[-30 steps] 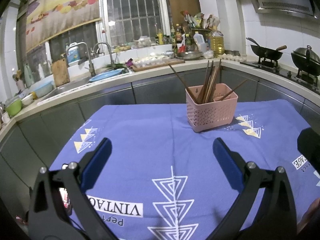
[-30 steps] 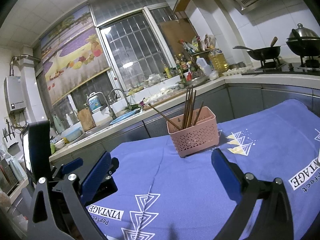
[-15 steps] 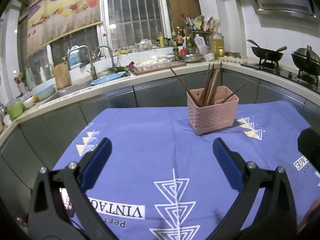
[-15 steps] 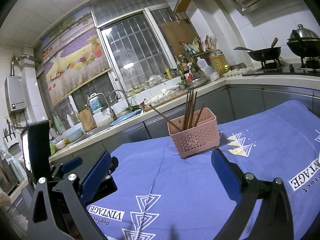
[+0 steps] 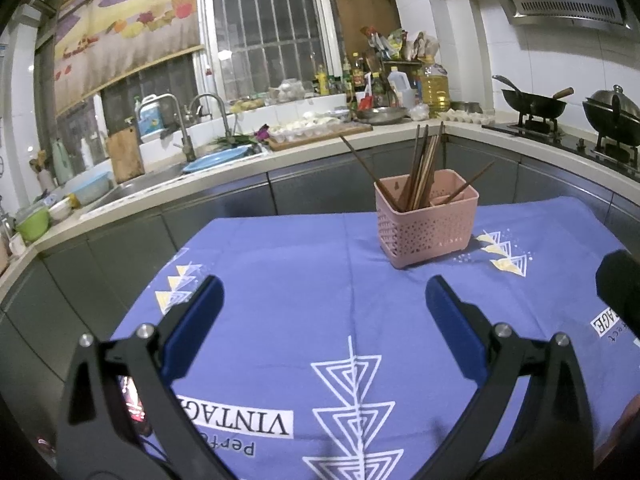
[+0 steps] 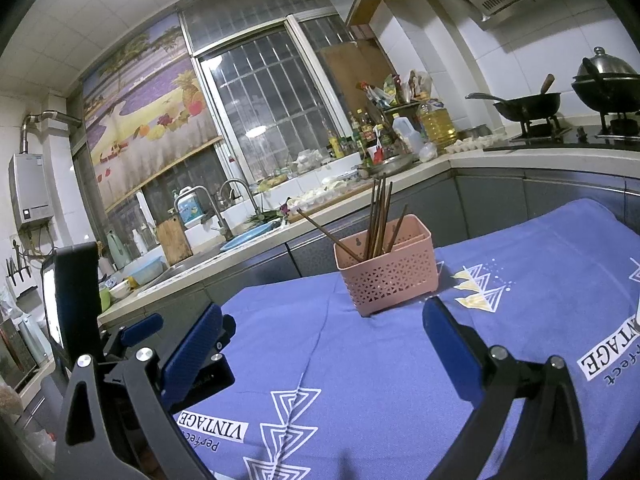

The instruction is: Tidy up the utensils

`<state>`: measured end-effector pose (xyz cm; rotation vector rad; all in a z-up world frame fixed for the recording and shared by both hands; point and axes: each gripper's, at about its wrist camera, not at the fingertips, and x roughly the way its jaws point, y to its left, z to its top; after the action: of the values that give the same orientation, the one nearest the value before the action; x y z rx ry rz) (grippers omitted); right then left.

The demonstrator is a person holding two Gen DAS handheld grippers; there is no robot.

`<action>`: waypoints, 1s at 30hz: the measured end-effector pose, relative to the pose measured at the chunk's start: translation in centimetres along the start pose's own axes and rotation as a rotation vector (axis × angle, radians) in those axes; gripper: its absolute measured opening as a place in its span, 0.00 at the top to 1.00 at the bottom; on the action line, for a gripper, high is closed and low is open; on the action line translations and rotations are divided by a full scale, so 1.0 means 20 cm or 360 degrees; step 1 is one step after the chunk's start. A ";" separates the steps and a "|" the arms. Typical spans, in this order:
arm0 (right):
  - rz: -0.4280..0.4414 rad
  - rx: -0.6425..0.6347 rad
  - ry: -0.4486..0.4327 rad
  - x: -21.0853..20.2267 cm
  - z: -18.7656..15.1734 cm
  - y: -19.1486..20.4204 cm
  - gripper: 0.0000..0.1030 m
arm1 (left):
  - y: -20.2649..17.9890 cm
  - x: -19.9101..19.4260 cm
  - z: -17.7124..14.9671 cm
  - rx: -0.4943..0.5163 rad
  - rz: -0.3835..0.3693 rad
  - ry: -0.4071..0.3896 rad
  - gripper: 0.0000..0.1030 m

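Chopsticks [image 5: 422,168] [image 6: 378,216]: a bundle of dark wooden sticks standing in a pink perforated utensil basket [image 5: 426,224] [image 6: 388,276]. Basket sits on the blue printed tablecloth [image 5: 320,280] [image 6: 400,380], toward the far edge of the table.

Relative to the left gripper [image 5: 324,300]: basket lies at about 1 o'clock, well apart, beyond the fingertips. Relative to the right gripper [image 6: 322,322]: basket at about 12 to 1 o'clock, near, just past the tips; its base shows in the gap between the two fingers.

Orientation: most sticks have the long axis near upright, tips up, grouped in the left part of the basket. One stick leans out toward 10 o'clock, over the left rim. Another, shorter in view, tilts toward 2 o'clock. A divider shows inside the basket; which compartment each stick occupies cannot be told for certain.

Both grippers: blue-padded jaws spread wide, nothing between them, hovering above the cloth. The left gripper's body shows at 9 o'clock in the right wrist view.

Behind the table: steel sink [image 5: 132,188] with blue plate [image 5: 218,159], cooking oil bottle [image 5: 434,88], wok [image 5: 534,104] on the stove.
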<state>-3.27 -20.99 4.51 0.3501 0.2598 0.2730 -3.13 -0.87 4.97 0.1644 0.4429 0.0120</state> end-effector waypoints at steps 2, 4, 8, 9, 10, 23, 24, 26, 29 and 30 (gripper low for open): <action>-0.0002 -0.0001 0.0001 0.00 0.00 0.00 0.04 | 0.00 0.00 0.00 -0.0004 -0.0002 0.0005 0.06; -0.0001 0.0001 0.0000 0.00 0.01 0.00 0.04 | 0.00 0.01 -0.01 -0.0014 -0.0007 0.0020 0.06; -0.0008 0.0009 0.0002 0.00 0.02 0.00 0.04 | 0.01 0.03 -0.03 -0.0027 -0.0018 0.0046 0.06; -0.0009 0.0012 0.0003 0.00 0.03 0.00 0.04 | 0.01 0.04 -0.03 -0.0028 -0.0024 0.0056 0.06; -0.0009 0.0013 0.0003 0.00 0.03 -0.01 0.04 | 0.01 0.04 -0.03 -0.0029 -0.0025 0.0060 0.06; -0.0011 0.0012 0.0006 0.00 0.02 -0.01 0.04 | 0.00 0.07 -0.05 -0.0062 -0.0029 0.0096 0.06; -0.0011 0.0013 0.0006 0.00 0.02 -0.01 0.04 | 0.00 0.07 -0.05 -0.0063 -0.0029 0.0098 0.06; -0.0012 0.0013 0.0006 0.00 0.02 -0.01 0.04 | 0.00 0.07 -0.05 -0.0064 -0.0022 0.0106 0.06; -0.0011 0.0017 0.0006 0.00 0.02 -0.01 0.04 | 0.00 0.07 -0.06 -0.0072 -0.0022 0.0120 0.06; -0.0011 0.0014 0.0006 0.00 0.02 -0.01 0.04 | 0.00 0.08 -0.07 -0.0076 -0.0022 0.0124 0.06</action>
<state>-3.03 -21.35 4.75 0.3571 0.2658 0.2660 -2.27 -0.52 3.13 0.1143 0.5211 0.0154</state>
